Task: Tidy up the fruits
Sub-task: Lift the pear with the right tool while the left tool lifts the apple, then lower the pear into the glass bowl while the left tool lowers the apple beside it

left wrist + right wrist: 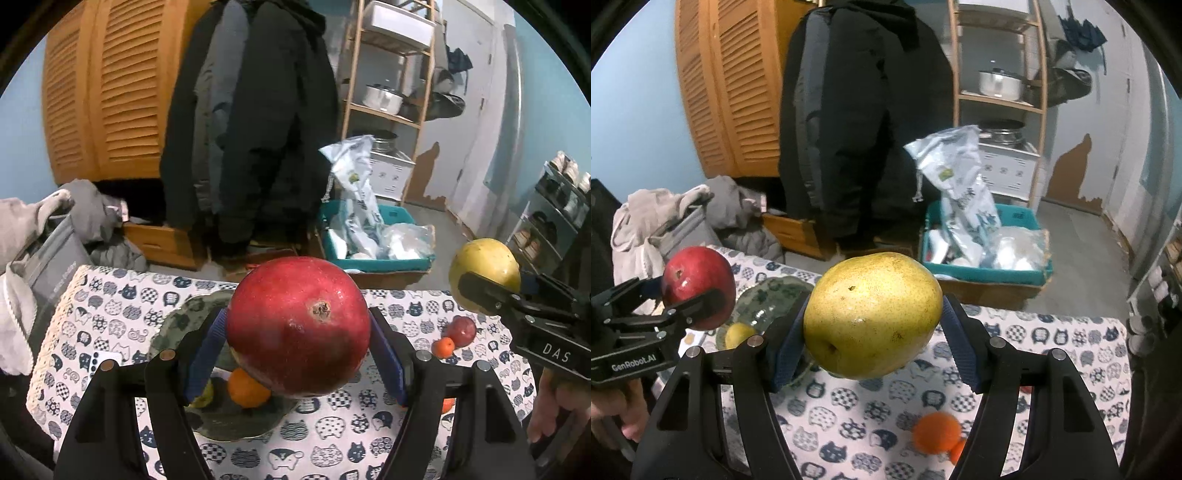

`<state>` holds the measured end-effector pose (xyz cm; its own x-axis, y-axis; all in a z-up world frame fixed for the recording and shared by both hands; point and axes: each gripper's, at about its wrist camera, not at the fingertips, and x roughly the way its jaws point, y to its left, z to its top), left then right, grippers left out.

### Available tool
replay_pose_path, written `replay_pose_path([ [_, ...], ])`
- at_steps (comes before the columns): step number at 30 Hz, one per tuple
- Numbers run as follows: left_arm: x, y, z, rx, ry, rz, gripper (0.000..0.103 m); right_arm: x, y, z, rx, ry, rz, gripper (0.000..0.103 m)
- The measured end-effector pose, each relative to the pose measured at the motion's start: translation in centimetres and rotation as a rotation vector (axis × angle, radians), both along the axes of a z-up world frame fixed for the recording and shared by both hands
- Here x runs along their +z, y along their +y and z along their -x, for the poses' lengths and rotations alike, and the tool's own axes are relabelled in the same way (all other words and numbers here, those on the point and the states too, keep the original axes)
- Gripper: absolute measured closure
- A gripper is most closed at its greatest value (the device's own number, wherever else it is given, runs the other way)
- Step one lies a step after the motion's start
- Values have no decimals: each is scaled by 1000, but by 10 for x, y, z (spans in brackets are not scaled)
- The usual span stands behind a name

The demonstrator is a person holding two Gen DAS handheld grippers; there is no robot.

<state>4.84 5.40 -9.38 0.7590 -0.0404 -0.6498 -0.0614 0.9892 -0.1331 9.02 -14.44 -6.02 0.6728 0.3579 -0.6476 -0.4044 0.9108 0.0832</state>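
Observation:
My left gripper (297,328) is shut on a big red pomegranate (298,326) and holds it above a dark green plate (177,325). The plate holds an orange (247,389) and a yellow-green fruit (205,397). My right gripper (872,325) is shut on a yellow-green pear (872,319), held above the cat-print tablecloth (849,424). The pear also shows in the left wrist view (484,273), and the pomegranate in the right wrist view (699,286). A red apple (461,330) and a small orange (443,347) lie on the cloth at the right.
Loose oranges (936,432) lie on the cloth below the right gripper. Beyond the table's far edge are a teal crate with plastic bags (373,240), hanging dark coats (255,122), a wooden cabinet (103,92), a shelf rack (391,81) and piled clothes (74,221).

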Motion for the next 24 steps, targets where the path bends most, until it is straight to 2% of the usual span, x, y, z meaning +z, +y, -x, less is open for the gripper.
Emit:
replay_pose_path([
  [13, -15, 56, 3, 88, 31, 10, 27, -10, 69, -17, 92, 37, -6, 34],
  [24, -49, 93, -6, 138, 115, 15, 26, -35, 119, -33, 153, 95, -9, 34],
])
